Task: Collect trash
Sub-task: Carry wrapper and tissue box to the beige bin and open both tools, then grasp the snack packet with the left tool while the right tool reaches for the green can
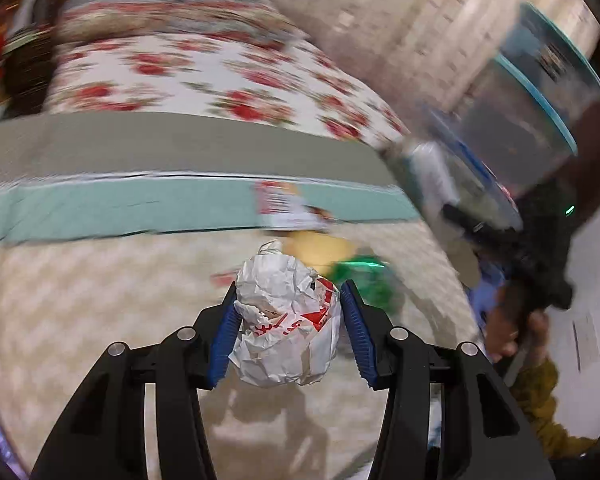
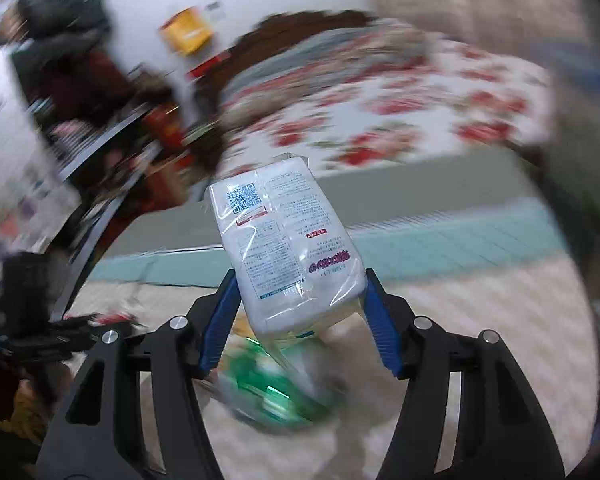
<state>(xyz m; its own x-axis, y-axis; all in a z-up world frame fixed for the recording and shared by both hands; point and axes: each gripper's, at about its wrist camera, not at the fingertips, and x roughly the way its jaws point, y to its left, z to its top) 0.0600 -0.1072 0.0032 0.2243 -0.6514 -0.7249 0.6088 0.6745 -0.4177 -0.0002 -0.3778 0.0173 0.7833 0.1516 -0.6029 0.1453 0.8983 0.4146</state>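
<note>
My left gripper (image 1: 288,316) clamps a crumpled paper wrapper (image 1: 286,320) above the carpet (image 1: 100,300); my right gripper (image 2: 296,316) pinches a white plastic packet (image 2: 288,248) over it.

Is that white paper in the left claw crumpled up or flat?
Crumpled: the white paper is a creased wad between the left gripper's blue pads.
</note>
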